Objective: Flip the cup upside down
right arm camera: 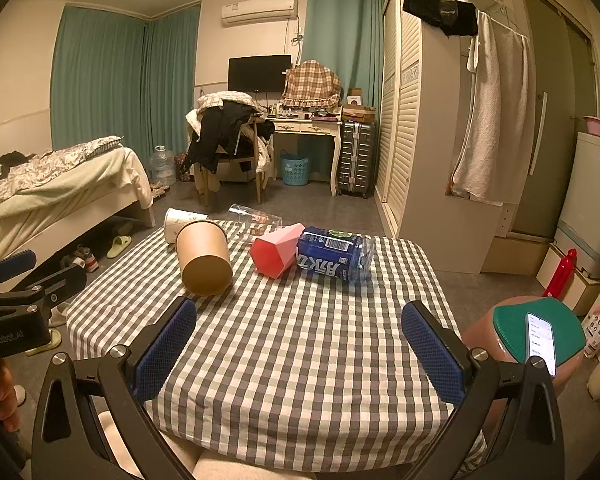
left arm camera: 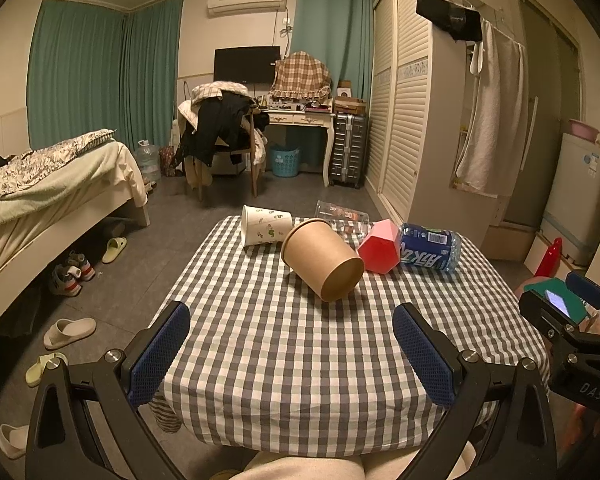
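Observation:
A brown paper cup [left arm camera: 323,264] lies on its side on the checked tablecloth [left arm camera: 300,360], base toward me; it also shows in the right wrist view [right arm camera: 204,258]. A white patterned paper cup [left arm camera: 265,225] lies on its side behind it, partly hidden in the right wrist view [right arm camera: 176,222]. A red faceted cup [left arm camera: 380,246] [right arm camera: 278,250] lies on its side to the right. My left gripper [left arm camera: 292,354] is open and empty, above the table's near part. My right gripper [right arm camera: 300,354] is open and empty, likewise short of the cups.
A blue-labelled plastic bottle [right arm camera: 334,258] [left arm camera: 430,246] lies beside the red cup. A clear glass [left arm camera: 342,216] [right arm camera: 256,216] lies at the table's far edge. A stool with a green cushion and a phone [right arm camera: 540,334] stands at the right. A bed [left arm camera: 40,192] is on the left.

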The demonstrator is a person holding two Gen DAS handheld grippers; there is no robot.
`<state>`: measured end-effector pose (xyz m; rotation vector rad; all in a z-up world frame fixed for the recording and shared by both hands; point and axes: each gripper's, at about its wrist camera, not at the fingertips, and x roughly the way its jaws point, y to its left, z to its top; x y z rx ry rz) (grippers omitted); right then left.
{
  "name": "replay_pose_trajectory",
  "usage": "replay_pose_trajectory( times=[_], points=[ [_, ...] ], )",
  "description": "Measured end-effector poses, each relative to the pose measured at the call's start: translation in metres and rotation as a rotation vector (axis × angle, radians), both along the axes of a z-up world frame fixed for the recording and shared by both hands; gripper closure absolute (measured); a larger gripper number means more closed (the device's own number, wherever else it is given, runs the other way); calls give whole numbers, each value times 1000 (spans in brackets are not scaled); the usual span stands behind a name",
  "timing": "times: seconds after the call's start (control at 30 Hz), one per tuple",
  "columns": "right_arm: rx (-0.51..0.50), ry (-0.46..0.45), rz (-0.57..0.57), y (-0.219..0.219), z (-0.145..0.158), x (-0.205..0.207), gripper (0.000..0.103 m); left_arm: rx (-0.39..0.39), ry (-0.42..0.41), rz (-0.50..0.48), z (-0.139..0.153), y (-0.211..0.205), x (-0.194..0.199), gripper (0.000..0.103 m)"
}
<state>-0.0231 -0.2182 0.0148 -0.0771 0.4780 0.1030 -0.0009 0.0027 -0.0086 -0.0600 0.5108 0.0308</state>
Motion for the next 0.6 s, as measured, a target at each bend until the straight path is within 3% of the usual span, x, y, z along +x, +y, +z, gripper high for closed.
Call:
replay_pose_trajectory(
  times=[0.6],
  points=[
    [-3, -6, 7, 1, 0, 0, 0, -1, 3, 0, -2, 0, 2, 0]
  ],
)
